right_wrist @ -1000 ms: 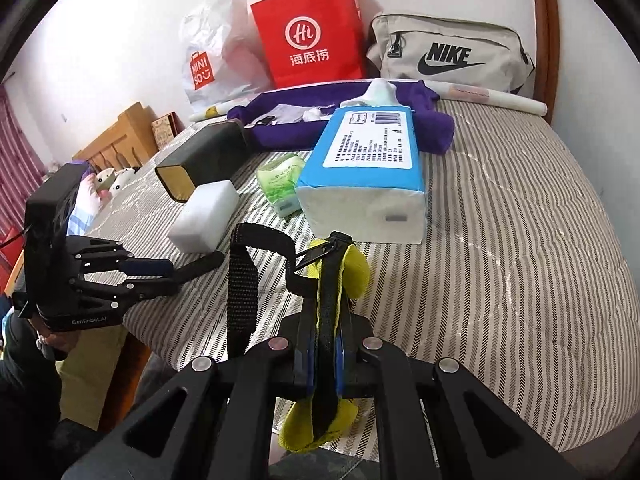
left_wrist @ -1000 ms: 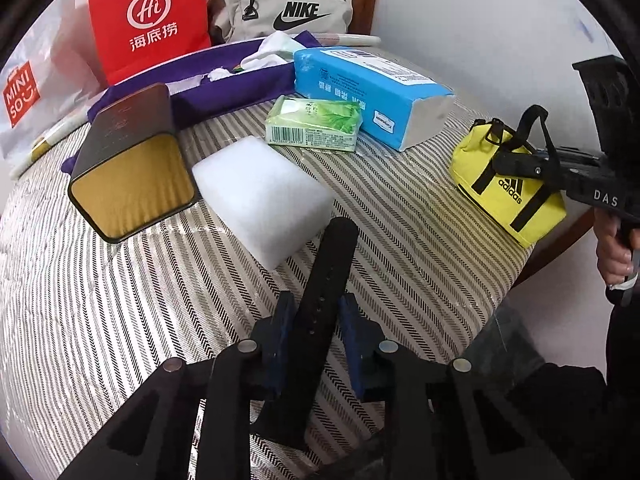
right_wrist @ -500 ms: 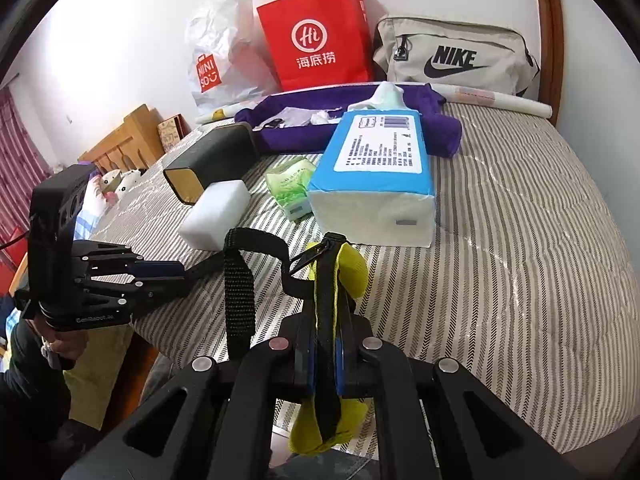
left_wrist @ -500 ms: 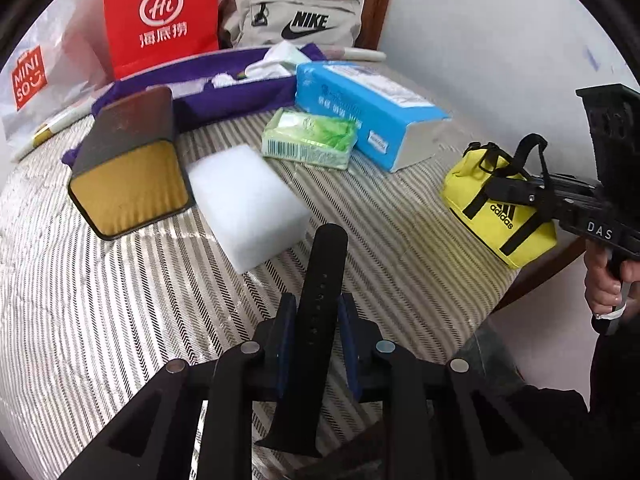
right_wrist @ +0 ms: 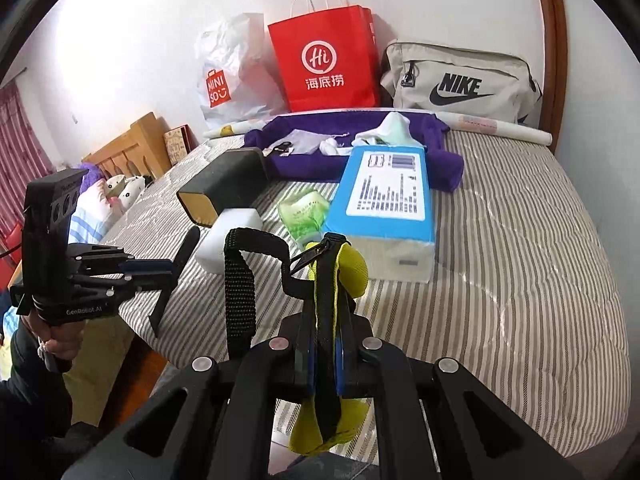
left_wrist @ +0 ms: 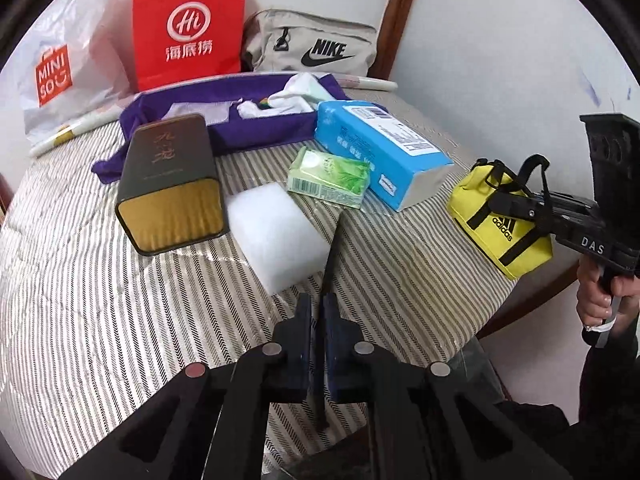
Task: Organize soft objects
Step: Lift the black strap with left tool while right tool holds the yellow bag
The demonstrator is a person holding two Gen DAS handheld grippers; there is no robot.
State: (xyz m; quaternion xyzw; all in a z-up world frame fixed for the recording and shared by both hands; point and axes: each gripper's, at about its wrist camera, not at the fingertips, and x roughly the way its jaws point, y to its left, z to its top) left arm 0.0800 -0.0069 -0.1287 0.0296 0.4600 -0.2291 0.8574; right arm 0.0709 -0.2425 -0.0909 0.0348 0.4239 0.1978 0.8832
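1. Left wrist view: the left gripper [left_wrist: 316, 312] has just been closing, and its jaws now pinch a thin black strap [left_wrist: 331, 256] edge-on between the pads. The strap sticks forward past the fingertips and hangs down behind them.
2. Just beyond the strap's tip lies a white foam block [left_wrist: 276, 236] on the striped bedspread [left_wrist: 80, 320]. It lies just beside a dark tin box with a gold end [left_wrist: 170, 184], which lies on its side.
3. A green tissue pack [left_wrist: 328, 178] leans against a blue tissue pack [left_wrist: 380, 156], both right of the foam block.
4. Behind them spreads a purple cloth [left_wrist: 256, 128] with white fabric pieces on it. Further back, against the wall, stand a red paper bag [left_wrist: 188, 32], a white Miniso plastic bag [left_wrist: 60, 72] and a beige Nike pouch [left_wrist: 312, 46].
5. Right wrist view: the right gripper [right_wrist: 324, 336] is clamped tight on a yellow Adidas bag [right_wrist: 352, 272], with yellow fabric and a black webbing band squeezed between the pads. One black handle loop [right_wrist: 240, 280] arches to the left of the jaws.
6. The yellow bag is lifted clear of the bedspread near the bed's edge; in the left wrist view it hangs at the right, apart from the blue tissue pack.
7. At the far left of the right wrist view, a hand [right_wrist: 60, 340] grips the left gripper's handle, with the black strap poking out towards the foam block.
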